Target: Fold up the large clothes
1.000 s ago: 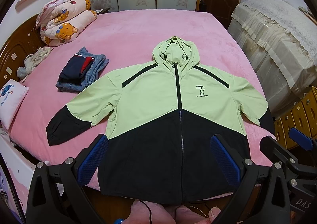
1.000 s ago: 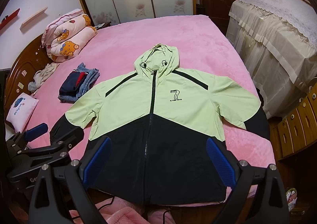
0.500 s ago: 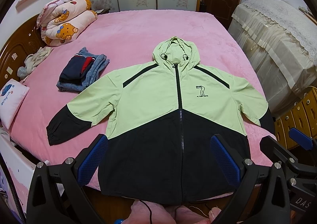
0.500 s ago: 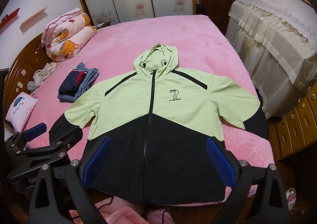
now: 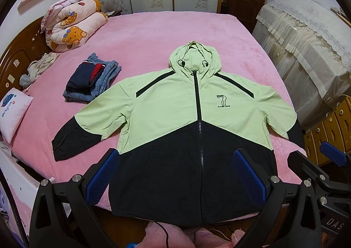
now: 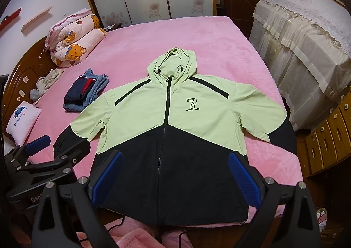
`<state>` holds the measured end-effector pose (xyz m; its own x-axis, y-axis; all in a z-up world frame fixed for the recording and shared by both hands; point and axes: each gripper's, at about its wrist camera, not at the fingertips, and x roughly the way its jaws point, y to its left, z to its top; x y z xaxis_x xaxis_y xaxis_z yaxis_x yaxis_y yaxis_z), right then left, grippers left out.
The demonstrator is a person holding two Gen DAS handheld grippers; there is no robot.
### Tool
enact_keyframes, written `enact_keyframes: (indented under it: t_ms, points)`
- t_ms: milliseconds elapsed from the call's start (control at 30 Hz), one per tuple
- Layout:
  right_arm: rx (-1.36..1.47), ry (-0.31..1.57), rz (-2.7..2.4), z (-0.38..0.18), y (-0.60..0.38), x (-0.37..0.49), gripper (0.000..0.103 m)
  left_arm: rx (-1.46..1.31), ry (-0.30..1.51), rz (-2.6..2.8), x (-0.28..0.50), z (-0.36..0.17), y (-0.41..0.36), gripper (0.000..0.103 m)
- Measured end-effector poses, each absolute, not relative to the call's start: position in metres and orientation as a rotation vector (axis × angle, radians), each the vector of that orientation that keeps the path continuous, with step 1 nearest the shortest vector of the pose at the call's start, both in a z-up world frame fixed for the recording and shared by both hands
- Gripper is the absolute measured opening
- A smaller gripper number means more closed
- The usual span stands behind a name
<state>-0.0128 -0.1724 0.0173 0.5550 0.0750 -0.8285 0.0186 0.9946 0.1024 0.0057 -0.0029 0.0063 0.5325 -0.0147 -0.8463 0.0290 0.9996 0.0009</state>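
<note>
Both claws hung wide open and empty above the near edge of the bed [image 5: 153,35], the left gripper [image 5: 175,177] and right gripper [image 6: 173,175] touching nothing. The jacket [image 5: 197,129] lay spread flat, zipped, hood far, hem near. A pile of folded clothes [image 5: 92,81] sat left of it.
</note>
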Motion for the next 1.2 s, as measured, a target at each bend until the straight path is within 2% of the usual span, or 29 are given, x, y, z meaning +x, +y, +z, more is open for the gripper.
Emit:
enact_keyframes:
  t_ms: [700,967,1200]
  points:
    - [0.099,0.990,0.031,0.005,-0.183,-0.022,0.097,0.004,1.019,-0.021,0.003,0.006,0.001,0.102]
    - [0.142,1.060,0.061,-0.011,-0.178,-0.016,0.097,-0.079,1.102,-0.022,-0.003,-0.013,0.025,0.102]
    - [0.203,1.186,0.099,-0.035,-0.152,0.000,0.097,-0.214,1.271,0.021,-0.006,-0.055,0.078,0.102]
